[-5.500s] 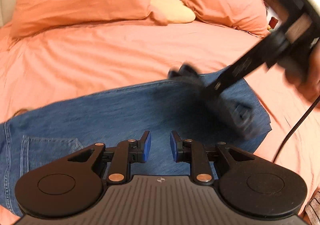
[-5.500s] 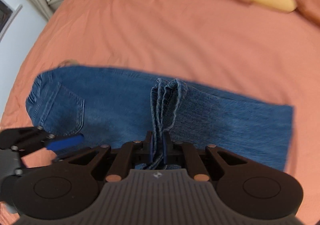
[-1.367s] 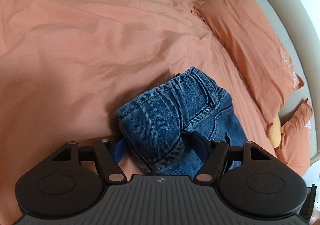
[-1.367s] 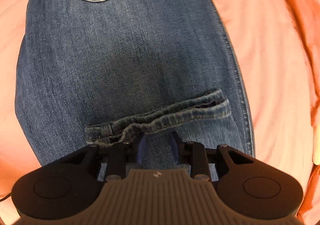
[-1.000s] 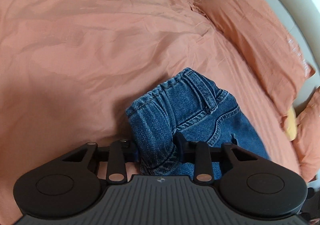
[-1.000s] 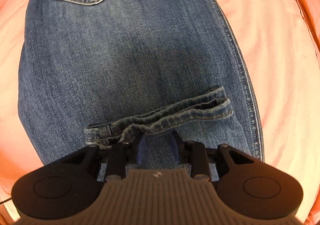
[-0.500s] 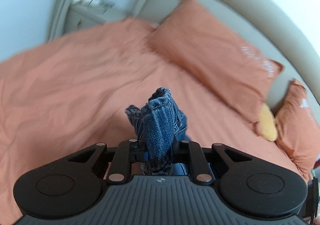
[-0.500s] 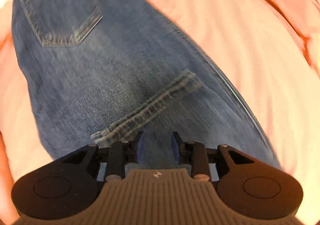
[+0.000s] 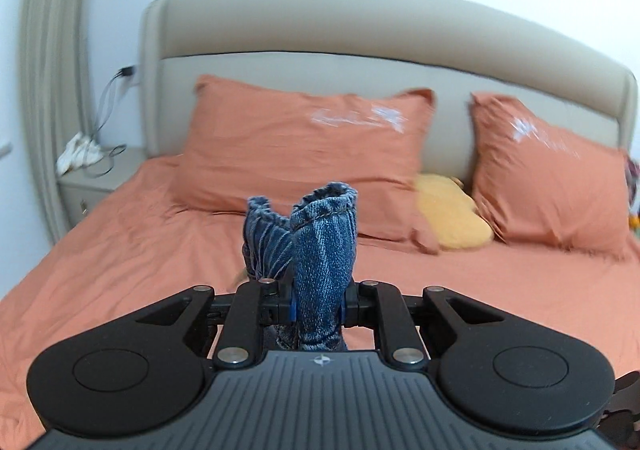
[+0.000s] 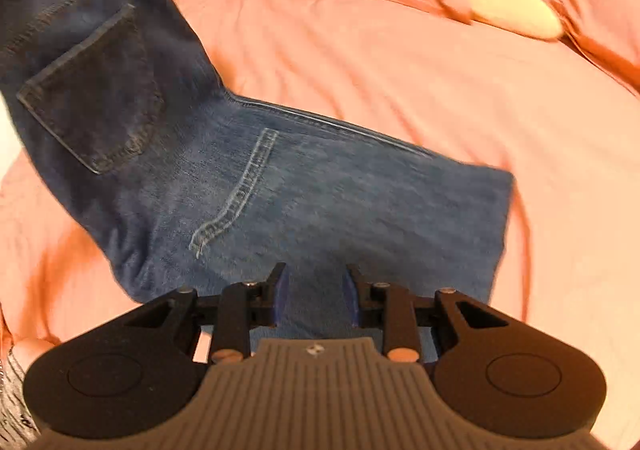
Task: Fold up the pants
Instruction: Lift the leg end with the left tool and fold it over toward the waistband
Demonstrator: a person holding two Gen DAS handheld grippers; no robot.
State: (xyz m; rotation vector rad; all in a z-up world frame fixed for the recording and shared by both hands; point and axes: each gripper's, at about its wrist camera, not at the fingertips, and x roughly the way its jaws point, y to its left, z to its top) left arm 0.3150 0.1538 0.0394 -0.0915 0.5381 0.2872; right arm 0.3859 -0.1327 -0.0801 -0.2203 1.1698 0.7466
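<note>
The left gripper (image 9: 318,308) squeezes a bunched-up end of the blue pants (image 10: 320,185), which sticks up between its fingers above the orange bed (image 9: 120,250). The rest of the pants lies half lifted on the bed. The right gripper (image 10: 316,292) is a little open over the pants, holding nothing.

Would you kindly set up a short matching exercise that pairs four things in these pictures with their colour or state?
Things:
1. jeans
2. pillows
3. soft toy
4. headboard

Descriptions:
A. beige, behind the pillows
B. yellow, between the two pillows
C. blue denim, waistband end pinched in the left gripper
D. orange, leaning on the headboard

Pairs: 1-C, 2-D, 3-B, 4-A
</note>
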